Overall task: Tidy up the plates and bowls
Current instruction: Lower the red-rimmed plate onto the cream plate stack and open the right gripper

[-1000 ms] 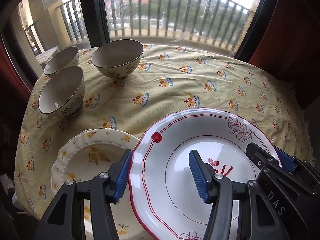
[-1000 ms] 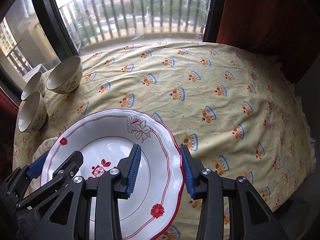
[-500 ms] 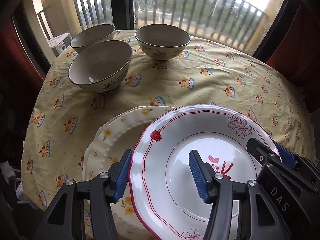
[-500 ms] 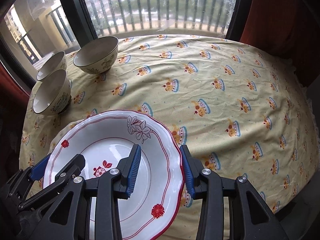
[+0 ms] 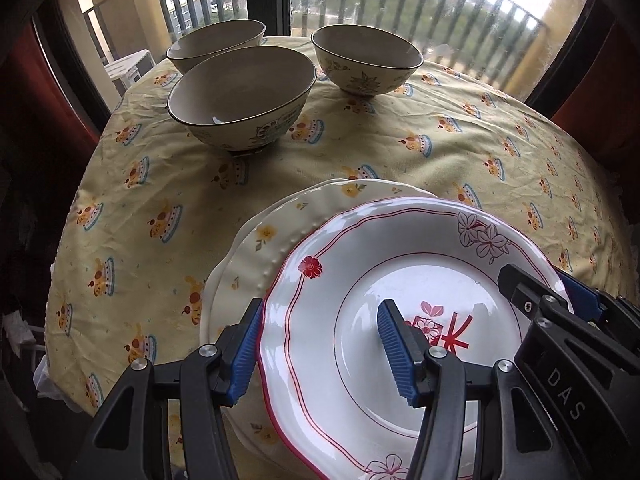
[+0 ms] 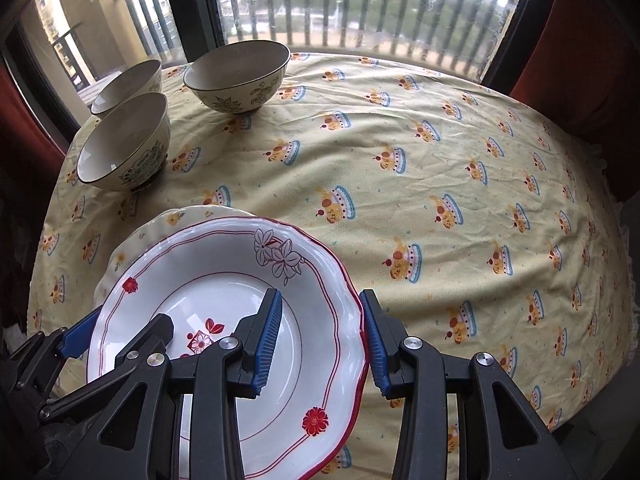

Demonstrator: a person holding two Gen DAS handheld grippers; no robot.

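A white plate with a red rim (image 5: 360, 280) (image 6: 224, 280) is held between both grippers, over a cream plate with yellow flowers (image 5: 264, 240) (image 6: 172, 218) that lies on the table. My left gripper (image 5: 320, 344) is shut on the red-rimmed plate's left rim, one finger inside, one outside. My right gripper (image 6: 320, 340) is shut on its right rim the same way. Three cream bowls stand beyond: a near one (image 5: 240, 100) (image 6: 124, 140), a far left one (image 5: 216, 42) (image 6: 128, 84) and a far right one (image 5: 366, 60) (image 6: 238, 74).
The round table carries a yellow patterned cloth (image 6: 440, 184) that hangs over its edges. A window with a balcony railing (image 6: 360, 4) stands right behind the table. Red curtains (image 6: 592, 60) hang at the right.
Both grippers have carried the red-rimmed plate left and forward, so it now covers more of the cream plate. The bowls appear nearer and larger.
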